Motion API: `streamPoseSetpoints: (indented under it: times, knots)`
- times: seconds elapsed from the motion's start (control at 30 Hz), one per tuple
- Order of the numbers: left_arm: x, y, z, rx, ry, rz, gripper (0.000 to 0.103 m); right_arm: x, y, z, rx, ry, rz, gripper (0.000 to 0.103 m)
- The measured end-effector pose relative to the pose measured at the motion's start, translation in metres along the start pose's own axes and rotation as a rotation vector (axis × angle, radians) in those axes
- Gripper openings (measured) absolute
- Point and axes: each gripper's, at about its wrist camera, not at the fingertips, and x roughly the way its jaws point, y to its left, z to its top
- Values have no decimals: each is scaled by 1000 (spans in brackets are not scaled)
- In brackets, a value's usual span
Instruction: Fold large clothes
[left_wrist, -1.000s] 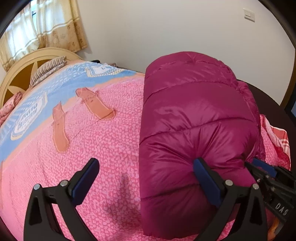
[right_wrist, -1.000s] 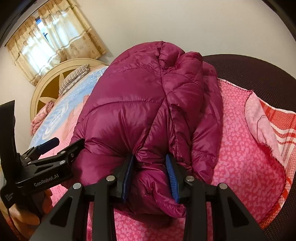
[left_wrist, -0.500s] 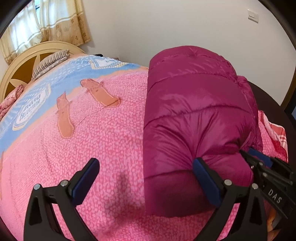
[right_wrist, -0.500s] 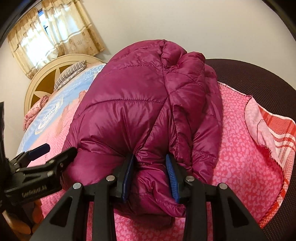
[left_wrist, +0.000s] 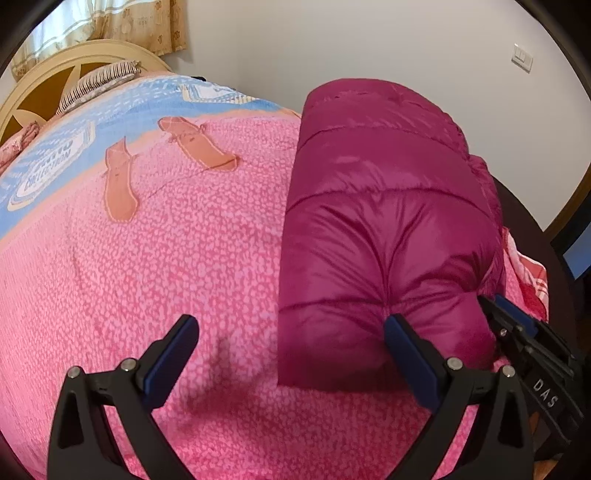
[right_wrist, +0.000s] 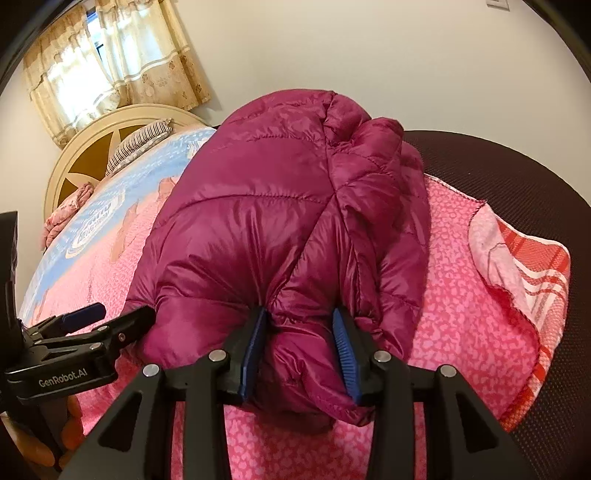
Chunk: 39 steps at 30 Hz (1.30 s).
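Folded magenta puffer jacket (right_wrist: 280, 229) at frame centre on pink bedspread (left_wrist: 166, 258), near end bunched between blue pads of right claw (right_wrist: 299, 349), pinching it though just eased wider; left claw (left_wrist: 291, 354) spread wide, one pad against jacket's lower edge, nothing gripped.

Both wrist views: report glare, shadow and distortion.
Left wrist view: soft sheen on the jacket, a dim shadow on the bedspread, and the fisheye bows the bed. Right wrist view: backlit curtain glows and the black lens rim crops the corners.
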Motion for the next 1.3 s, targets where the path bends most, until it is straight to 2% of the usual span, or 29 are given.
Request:
streamPoseSetpoints:
  times: [0.23,0.37,0.53,0.67,0.73,0.87,1.07,1.13,1.2,1.3]
  knots:
    - [-1,1,-21,-9,67,-47,103,-22,-1,-7,-12,25,-6,46]
    - [6,-2,-43,39,138,-22,102,-33,0,-17,-30,56,-28,53]
    - [9,0,-56,41,193,-7,102,-40,2,-26,-21,139,-32,56]
    - [-1,2,-63,46,229,-14,102,-42,3,-33,10,254,-9,57]
    - [-8,4,-68,48,256,-34,102,-48,3,-38,23,292,15,57]
    - [-28,5,-76,56,269,-63,101,-70,5,-41,14,297,45,58]
    - [-56,-4,-95,63,357,-195,102,-108,8,-39,-1,276,71,59]
    - [-66,-8,-94,55,353,-218,102,-125,12,-35,-20,225,69,60]
    - [-90,-10,-88,65,288,-220,102,-143,14,-29,-38,159,65,60]
    - [-136,-22,-81,103,117,-187,103,-177,17,-16,-46,49,66,60]
